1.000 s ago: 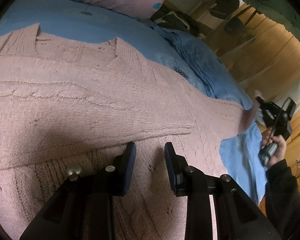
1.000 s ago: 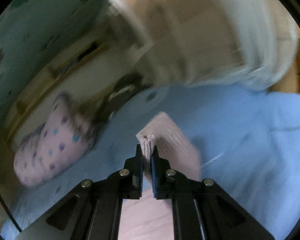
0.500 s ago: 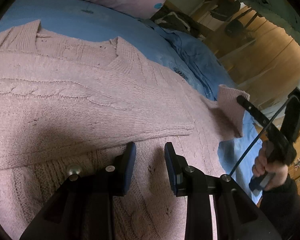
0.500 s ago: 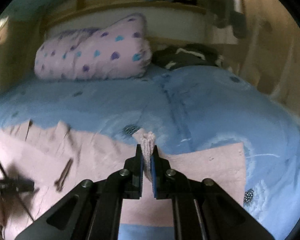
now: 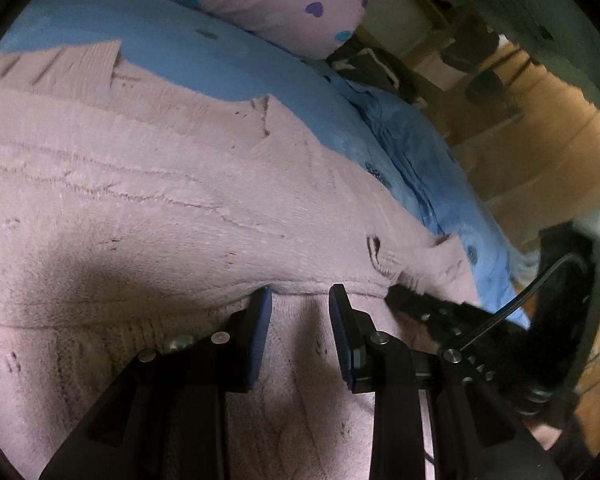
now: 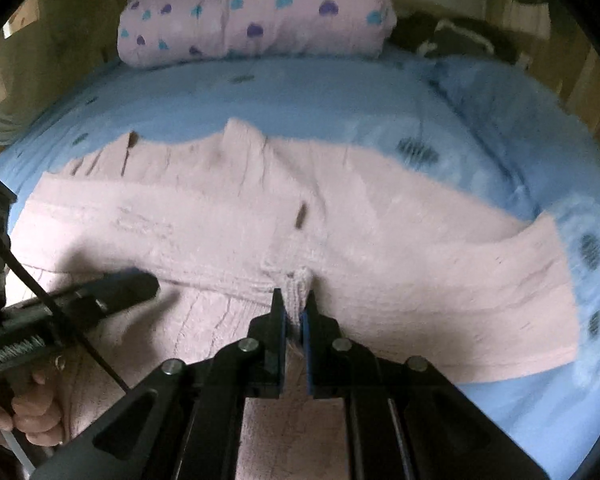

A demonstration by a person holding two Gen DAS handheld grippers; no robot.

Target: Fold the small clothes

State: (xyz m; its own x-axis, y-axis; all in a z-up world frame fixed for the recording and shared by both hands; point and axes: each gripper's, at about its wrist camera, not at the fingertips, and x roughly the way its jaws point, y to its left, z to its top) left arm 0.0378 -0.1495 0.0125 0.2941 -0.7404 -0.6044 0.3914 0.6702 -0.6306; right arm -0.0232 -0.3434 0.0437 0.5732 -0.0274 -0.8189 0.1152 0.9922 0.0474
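Observation:
A pink knitted sweater [image 5: 148, 200] lies spread on the blue bed sheet [image 5: 228, 68], one sleeve folded across the body. My left gripper [image 5: 299, 304] is open and empty, fingers resting low over the sweater at the folded sleeve's edge. My right gripper [image 6: 295, 306] is shut on the cuff of the other sleeve [image 6: 298, 284] and holds it over the sweater's [image 6: 204, 216] middle; the sleeve runs back to the right [image 6: 500, 280]. The right gripper also shows in the left wrist view [image 5: 428, 306], close beside the left one. The left gripper shows in the right wrist view [image 6: 112, 286].
A pink pillow with coloured hearts [image 6: 256, 12] lies at the head of the bed. Dark clothes [image 6: 452, 36] are piled beside it. Wooden furniture and floor [image 5: 540, 128] lie beyond the bed's right edge.
My right gripper has carried the sleeve cuff from the bed's right edge inward over the sweater, ending next to the left gripper. The left gripper stayed open in place.

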